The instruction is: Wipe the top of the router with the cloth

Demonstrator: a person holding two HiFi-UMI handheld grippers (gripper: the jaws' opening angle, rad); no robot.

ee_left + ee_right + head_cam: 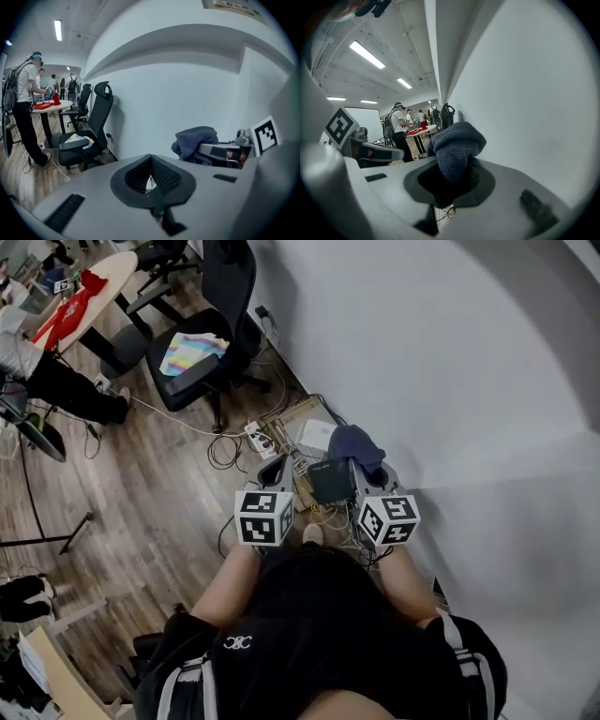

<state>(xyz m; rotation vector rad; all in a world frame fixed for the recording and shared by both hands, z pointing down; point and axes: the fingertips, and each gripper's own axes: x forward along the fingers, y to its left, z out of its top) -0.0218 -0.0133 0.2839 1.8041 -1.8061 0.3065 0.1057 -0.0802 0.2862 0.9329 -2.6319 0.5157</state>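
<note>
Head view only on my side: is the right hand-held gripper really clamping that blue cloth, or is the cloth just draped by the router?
Observer: Clamped. The right gripper view shows the cloth pinched between the jaws of the right hand-held gripper, bunched up above them.
Operator: And the left one, holding anything?
Observer: No. In the left gripper view, the left hand-held gripper has its jaws together, with nothing in them.

cloth [457,147]: lower end buried in right claw [449,183] | router [328,482]: edges partly covered
</note>
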